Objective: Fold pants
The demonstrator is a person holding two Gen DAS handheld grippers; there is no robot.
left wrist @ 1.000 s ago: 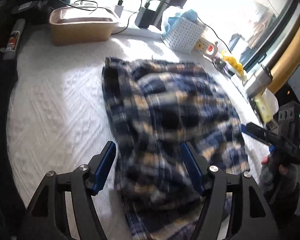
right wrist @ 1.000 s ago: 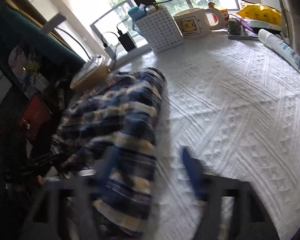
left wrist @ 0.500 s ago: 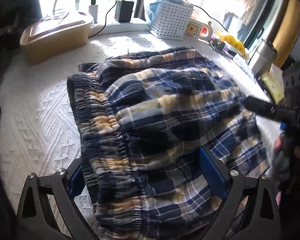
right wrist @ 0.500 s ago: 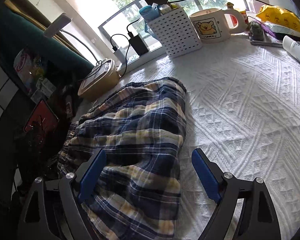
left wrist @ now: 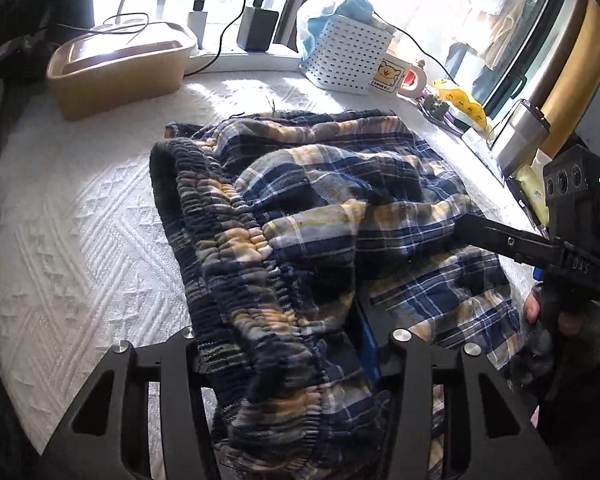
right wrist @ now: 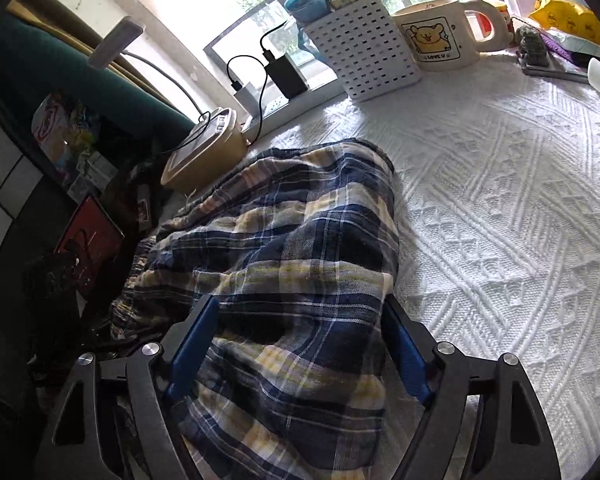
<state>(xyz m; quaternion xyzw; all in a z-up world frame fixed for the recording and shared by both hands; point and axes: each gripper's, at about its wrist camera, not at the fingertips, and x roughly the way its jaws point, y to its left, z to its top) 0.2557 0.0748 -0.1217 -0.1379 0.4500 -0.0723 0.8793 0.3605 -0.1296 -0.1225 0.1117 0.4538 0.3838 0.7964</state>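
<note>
Blue, yellow and white plaid pants (left wrist: 320, 200) lie crumpled on a white textured cover (left wrist: 80, 240). Their gathered elastic waistband is bunched between the fingers of my left gripper (left wrist: 280, 320). Its jaws are closing and the cloth is squeezed between them and hides the left pad. My right gripper (right wrist: 300, 304) straddles the far side of the pants (right wrist: 300, 240). A fold of cloth lies between its blue pads (right wrist: 404, 352), which stand wide apart while the jaws are closing. One of its fingers (left wrist: 500, 240) rests on the cloth in the left wrist view.
At the back by the window stand a tan lidded box (left wrist: 116, 68), a white perforated basket (left wrist: 348, 56), a bear mug (left wrist: 396, 76) and chargers with cables. A steel tumbler (left wrist: 520, 136) and small items line the right edge. White cover (right wrist: 500, 220) stretches to the right of the pants.
My left gripper spread wide over the waistband, then closed in on it, and the band is now bunched up. My right gripper has slid onto the pants' side with its jaws slightly narrower.
</note>
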